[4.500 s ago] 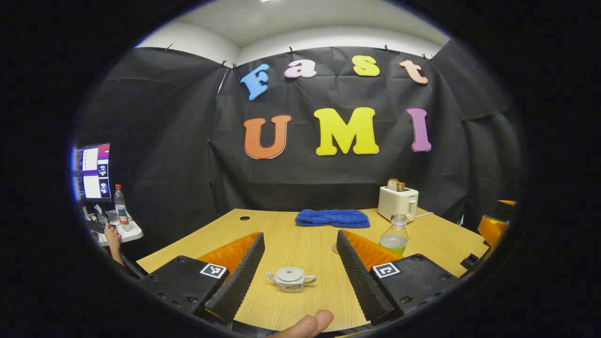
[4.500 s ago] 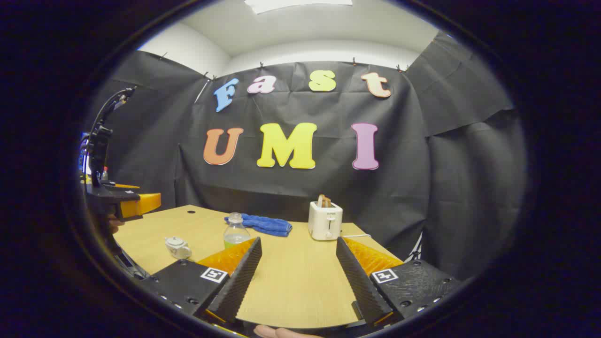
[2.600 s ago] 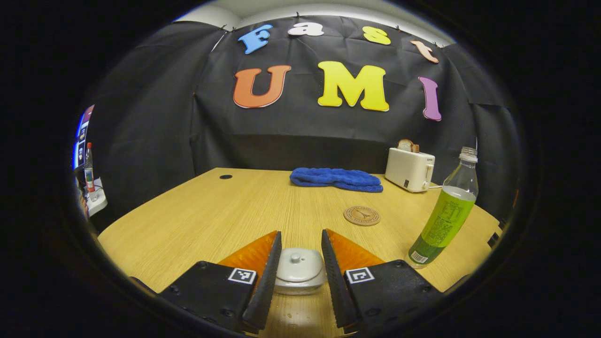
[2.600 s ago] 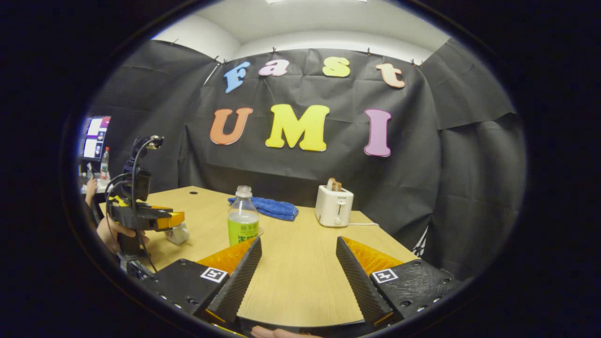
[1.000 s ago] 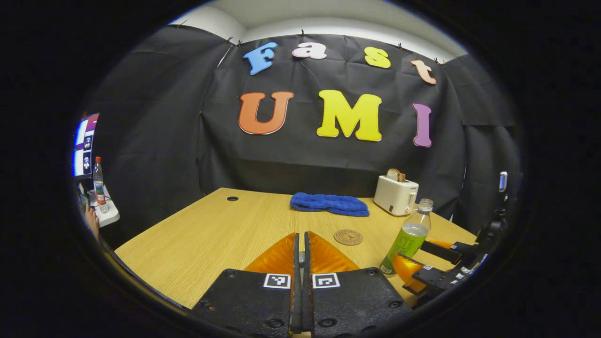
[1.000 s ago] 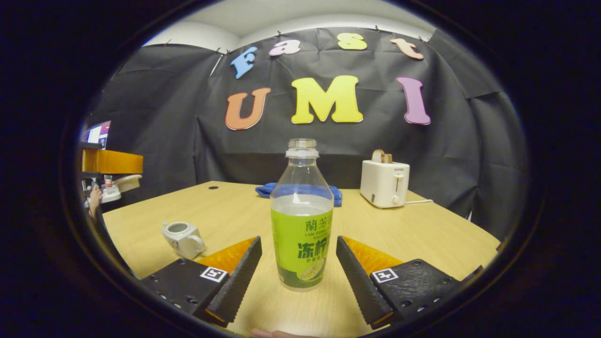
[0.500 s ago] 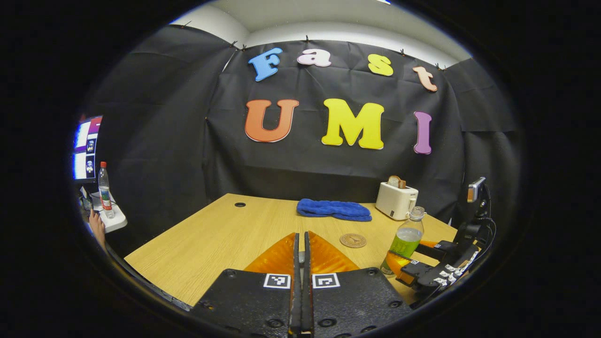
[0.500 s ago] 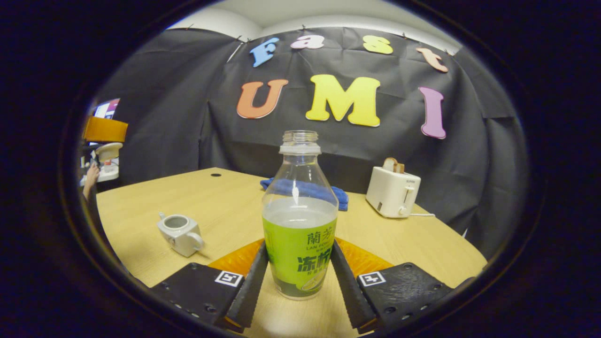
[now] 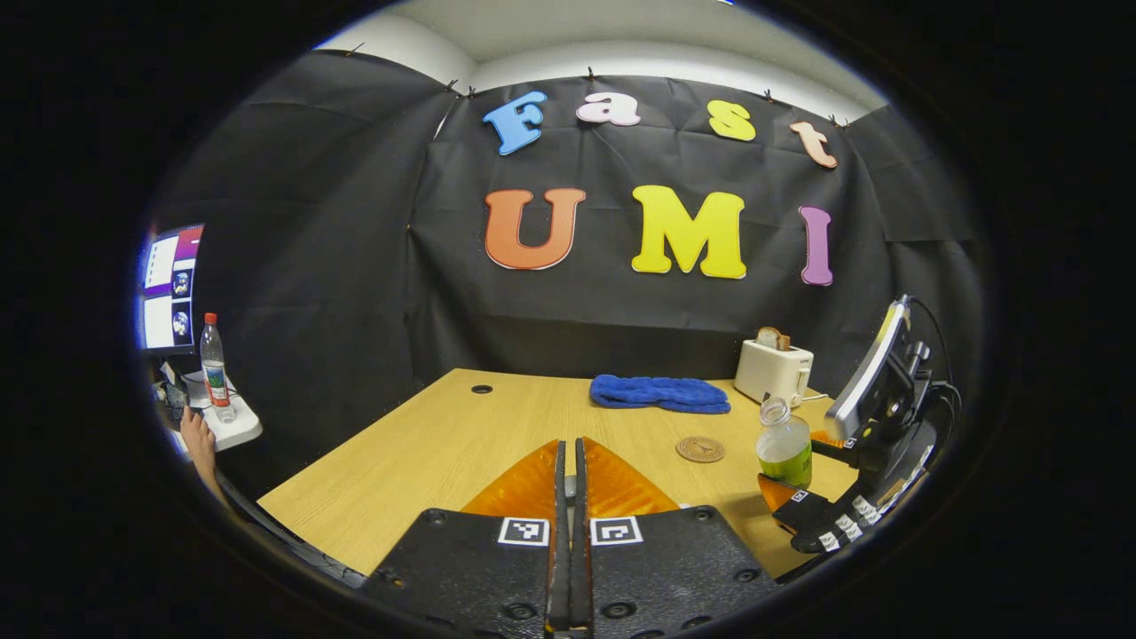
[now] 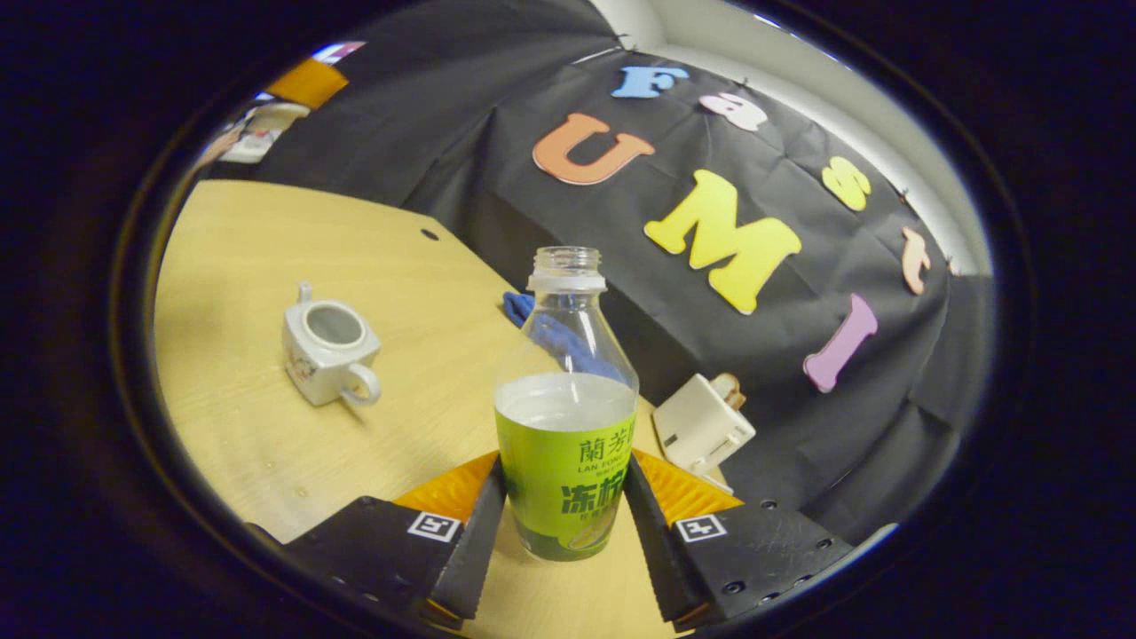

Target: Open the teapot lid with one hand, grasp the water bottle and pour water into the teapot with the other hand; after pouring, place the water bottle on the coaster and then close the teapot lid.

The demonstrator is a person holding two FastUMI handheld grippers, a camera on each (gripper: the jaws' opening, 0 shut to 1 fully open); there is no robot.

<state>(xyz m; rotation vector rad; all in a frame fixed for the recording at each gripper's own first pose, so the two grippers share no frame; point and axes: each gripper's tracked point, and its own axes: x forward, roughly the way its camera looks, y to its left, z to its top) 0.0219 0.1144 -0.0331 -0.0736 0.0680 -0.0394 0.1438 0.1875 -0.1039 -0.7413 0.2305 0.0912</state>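
Recording booth, black cloth wall [image 9: 355, 266], wooden table [image 9: 426, 444], monitor [image 9: 169, 288]

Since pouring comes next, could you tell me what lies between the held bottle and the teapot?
In the right gripper view, only bare table lies between the bottle and the open teapot.

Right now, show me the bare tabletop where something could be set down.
Bare table runs from the cable hole toward the near left edge. Crowded: right side, with blue towel, toaster, coaster, water bottle. The teapot has bare wood around it.
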